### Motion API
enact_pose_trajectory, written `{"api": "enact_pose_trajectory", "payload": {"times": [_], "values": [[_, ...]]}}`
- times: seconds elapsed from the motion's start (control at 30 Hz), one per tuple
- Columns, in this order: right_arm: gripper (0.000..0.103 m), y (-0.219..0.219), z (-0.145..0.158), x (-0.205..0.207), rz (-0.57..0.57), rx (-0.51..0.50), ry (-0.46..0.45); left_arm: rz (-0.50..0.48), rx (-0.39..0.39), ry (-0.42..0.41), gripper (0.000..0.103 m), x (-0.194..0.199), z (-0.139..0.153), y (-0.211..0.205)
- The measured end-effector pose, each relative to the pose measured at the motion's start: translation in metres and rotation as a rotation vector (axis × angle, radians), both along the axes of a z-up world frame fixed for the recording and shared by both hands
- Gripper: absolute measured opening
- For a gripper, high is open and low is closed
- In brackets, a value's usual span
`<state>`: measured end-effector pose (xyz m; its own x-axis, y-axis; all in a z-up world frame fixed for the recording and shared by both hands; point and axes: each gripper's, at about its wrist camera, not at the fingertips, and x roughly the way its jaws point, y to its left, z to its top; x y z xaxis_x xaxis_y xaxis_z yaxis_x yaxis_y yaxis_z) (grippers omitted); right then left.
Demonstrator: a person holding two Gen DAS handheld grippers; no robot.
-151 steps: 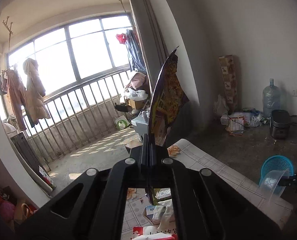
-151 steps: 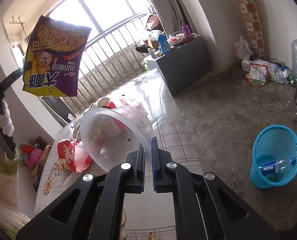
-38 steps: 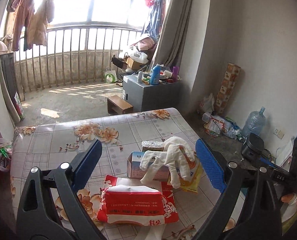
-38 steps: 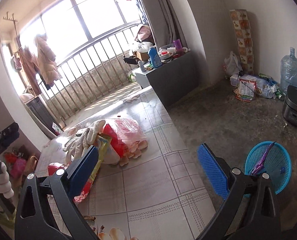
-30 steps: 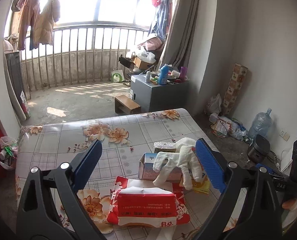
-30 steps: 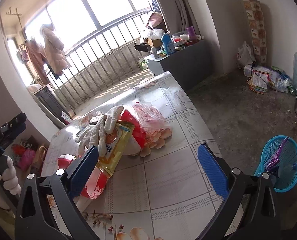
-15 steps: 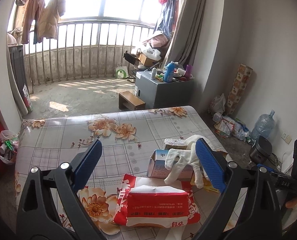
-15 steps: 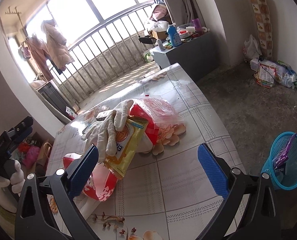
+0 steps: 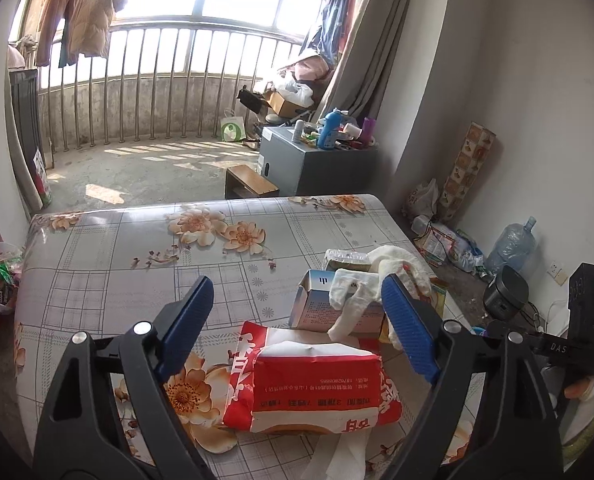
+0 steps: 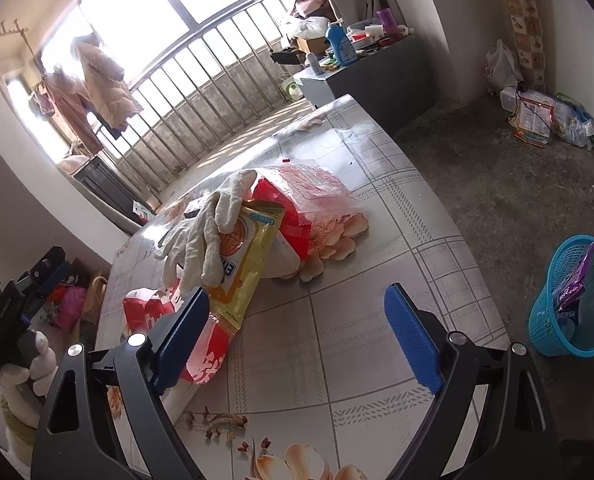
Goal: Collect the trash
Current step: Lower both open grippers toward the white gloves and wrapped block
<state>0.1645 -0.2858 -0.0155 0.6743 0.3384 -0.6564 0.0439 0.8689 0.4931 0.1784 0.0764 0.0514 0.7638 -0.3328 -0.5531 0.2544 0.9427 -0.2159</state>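
A red tissue pack [image 9: 317, 384] lies on the flowered table [image 9: 109, 264], just below my left gripper [image 9: 297, 316]. Its jaws are closing and stand wide, the pack under the gap between them, untouched. Behind the pack sit a small blue-and-white box [image 9: 317, 300] and a white glove [image 9: 361, 288]. My right gripper [image 10: 297, 316] hovers over bare tablecloth, jaws closing, still wide, nothing between them. Its left pad stands beside a yellow snack wrapper [image 10: 249, 248] with the white glove [image 10: 205, 232] draped on it and a red-printed clear bag [image 10: 313, 192] behind.
A blue mesh bin [image 10: 573, 300] on the floor at the right holds a purple snack bag and a Pepsi bottle. A grey cabinet [image 9: 317, 164] and a wooden stool [image 9: 249, 180] stand beyond the table. Clutter, a water jug [image 9: 513, 244] and a cooker line the right wall.
Both grippers' jaws have narrowed a little. The left gripper has sunk toward the red tissue pack. The right view has swung slightly closer to the yellow wrapper and glove.
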Motion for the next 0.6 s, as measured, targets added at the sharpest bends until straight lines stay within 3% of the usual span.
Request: {"api": "enact_pose_trajectory", "payload": {"times": [0.3,0.6], "values": [[0.070,0.018,0.002,0.016,0.037,0.024,0.008,-0.057,-0.075,0.080,0.054,0.007,-0.019,0.015],[0.059,0.038,0.028,0.055,0.076,-0.026,-0.057,-0.137,-0.081,0.100,0.042,0.045,-0.012,-0.003]]}}
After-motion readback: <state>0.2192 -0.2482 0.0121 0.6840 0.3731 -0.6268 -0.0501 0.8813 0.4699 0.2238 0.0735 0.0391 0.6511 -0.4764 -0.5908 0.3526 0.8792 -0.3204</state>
